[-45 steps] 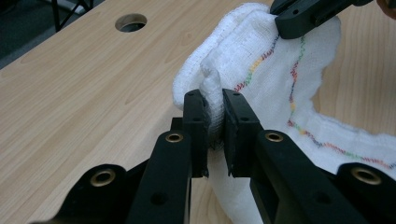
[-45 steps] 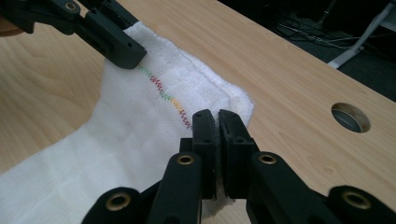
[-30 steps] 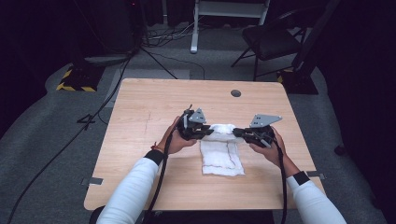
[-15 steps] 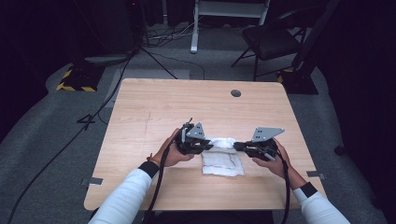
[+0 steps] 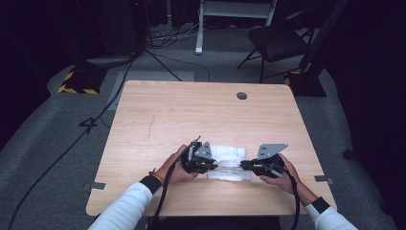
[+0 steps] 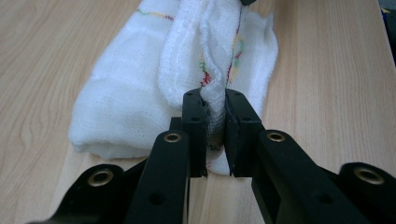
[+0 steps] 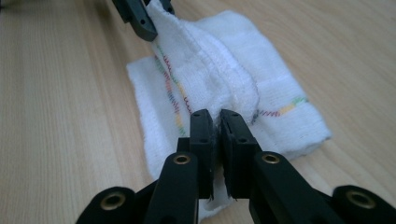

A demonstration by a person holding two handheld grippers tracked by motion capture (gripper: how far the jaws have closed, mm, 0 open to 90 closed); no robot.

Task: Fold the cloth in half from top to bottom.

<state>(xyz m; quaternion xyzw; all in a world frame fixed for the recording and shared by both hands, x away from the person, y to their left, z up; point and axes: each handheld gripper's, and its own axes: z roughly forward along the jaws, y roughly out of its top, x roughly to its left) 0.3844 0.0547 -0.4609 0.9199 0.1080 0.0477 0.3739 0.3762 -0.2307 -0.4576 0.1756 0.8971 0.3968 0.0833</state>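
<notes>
**Both grippers pinch the white cloth near the table's front edge**

The left gripper (image 6: pixel 215 109) has its jaws pressed together on a raised fold of the white cloth (image 6: pixel 140 93). The right gripper (image 7: pixel 217 122) pinches the same ridge of fabric at the opposite end, its jaws nearly together with cloth between them. Between the two grips the cloth is bunched into a ridge, its lower layers lying flat on the wooden table (image 5: pixel 191 115). Coloured stitching runs across the fabric. From above, the cloth sits between both hands, close to the person's side.
</notes>
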